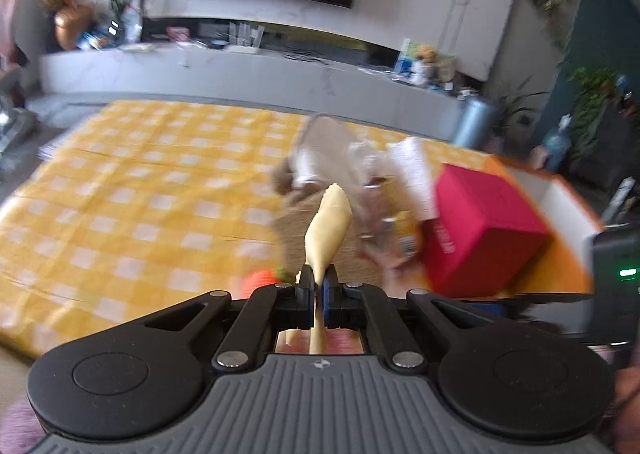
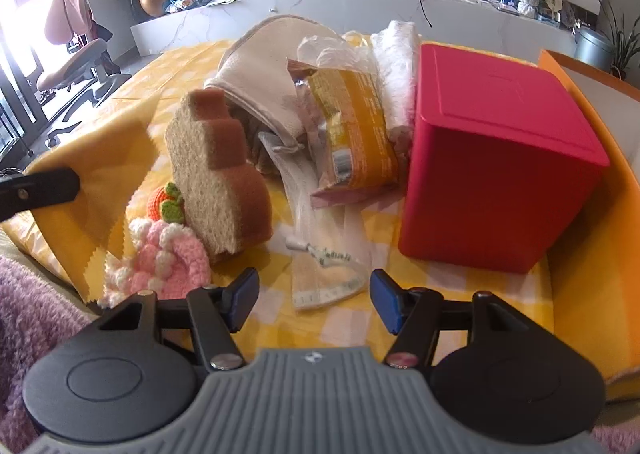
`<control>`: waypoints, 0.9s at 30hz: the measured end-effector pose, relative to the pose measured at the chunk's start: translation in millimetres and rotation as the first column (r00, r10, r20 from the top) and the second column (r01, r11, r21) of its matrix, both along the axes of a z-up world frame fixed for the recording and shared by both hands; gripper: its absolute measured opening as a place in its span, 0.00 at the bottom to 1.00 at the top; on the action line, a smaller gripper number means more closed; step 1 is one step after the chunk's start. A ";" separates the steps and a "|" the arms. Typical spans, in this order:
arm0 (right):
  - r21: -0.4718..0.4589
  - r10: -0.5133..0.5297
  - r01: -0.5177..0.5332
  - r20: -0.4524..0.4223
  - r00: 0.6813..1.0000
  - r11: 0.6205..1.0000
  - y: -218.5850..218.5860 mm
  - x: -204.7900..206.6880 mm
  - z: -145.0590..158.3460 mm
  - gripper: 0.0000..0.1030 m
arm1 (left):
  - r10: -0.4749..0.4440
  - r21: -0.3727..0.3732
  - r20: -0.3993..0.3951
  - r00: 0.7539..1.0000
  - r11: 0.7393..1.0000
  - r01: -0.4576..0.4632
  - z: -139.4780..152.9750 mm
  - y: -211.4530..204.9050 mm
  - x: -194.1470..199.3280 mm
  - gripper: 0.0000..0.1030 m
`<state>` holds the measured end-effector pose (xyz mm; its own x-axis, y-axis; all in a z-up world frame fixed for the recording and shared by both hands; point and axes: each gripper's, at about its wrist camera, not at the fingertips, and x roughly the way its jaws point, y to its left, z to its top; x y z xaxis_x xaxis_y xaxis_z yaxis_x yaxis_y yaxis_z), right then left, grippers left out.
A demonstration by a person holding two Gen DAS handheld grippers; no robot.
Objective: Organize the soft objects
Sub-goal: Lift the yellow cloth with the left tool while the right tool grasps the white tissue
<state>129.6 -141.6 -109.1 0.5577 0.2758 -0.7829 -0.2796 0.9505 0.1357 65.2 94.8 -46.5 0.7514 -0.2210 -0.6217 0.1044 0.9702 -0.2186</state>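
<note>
My left gripper (image 1: 319, 286) is shut on a pale yellow cloth (image 1: 328, 225) that stands up from its closed jaws. In the right wrist view the same cloth (image 2: 92, 189) hangs at the left from a black finger of the left gripper (image 2: 40, 187). My right gripper (image 2: 314, 300) is open with nothing between its pads, low over a clear pouch with a tape measure (image 2: 324, 266). Beyond it lie a brown toast-shaped sponge (image 2: 216, 181), a crocheted orange (image 2: 166, 201), a pink and white crocheted flower (image 2: 160, 258), a beige slipper (image 2: 260, 69) and a yellow snack packet (image 2: 356, 133).
A red box (image 2: 500, 157) stands at the right on the yellow checked tablecloth (image 1: 140, 181), beside an orange tray (image 2: 592, 213). White lace cloth (image 2: 396, 65) and a plastic bag (image 2: 332, 49) lie behind the packet. Purple fleece (image 2: 24, 314) lies at the near left.
</note>
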 end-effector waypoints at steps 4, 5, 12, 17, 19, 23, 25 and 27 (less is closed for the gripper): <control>0.003 0.013 -0.013 -0.014 1.000 1.000 7.2 17.0 -8.7 0.62 | 0.018 0.059 -0.051 0.999 0.998 -0.015 -14.3 -8.9 12.5 0.03; 0.002 0.015 -0.015 -0.019 1.000 1.000 9.0 21.3 -11.7 0.62 | 0.021 0.055 -0.063 0.998 0.998 -0.017 -18.2 -7.8 14.6 0.03; -0.013 -0.002 0.002 -0.024 1.000 1.000 11.7 39.6 -31.2 0.61 | 0.060 0.062 -0.155 0.986 0.997 -0.051 -40.1 -2.5 24.8 0.10; -0.037 0.009 -0.009 -0.013 1.000 0.999 13.8 40.1 -37.2 0.56 | 0.049 0.071 -0.208 0.977 0.997 -0.035 -50.5 -5.6 30.7 0.34; -0.071 0.020 -0.020 0.007 1.000 0.997 17.8 37.6 -37.8 0.45 | 0.032 0.077 -0.214 0.976 0.997 -0.015 -52.9 -9.5 31.2 0.44; -0.089 0.029 -0.027 0.031 0.999 0.996 18.8 33.4 -37.2 0.19 | 0.025 0.109 -0.204 0.979 0.994 -0.003 -54.1 -17.4 29.8 0.35; -0.071 0.026 -0.024 0.027 0.999 0.997 16.1 33.3 -35.6 0.07 | 0.017 0.113 -0.194 0.981 0.994 0.005 -53.0 -18.5 28.1 0.15; -0.042 0.021 -0.020 0.029 0.999 0.999 12.8 31.2 -31.8 0.03 | 0.008 0.115 -0.171 0.985 0.993 0.012 -50.2 -19.6 24.3 0.05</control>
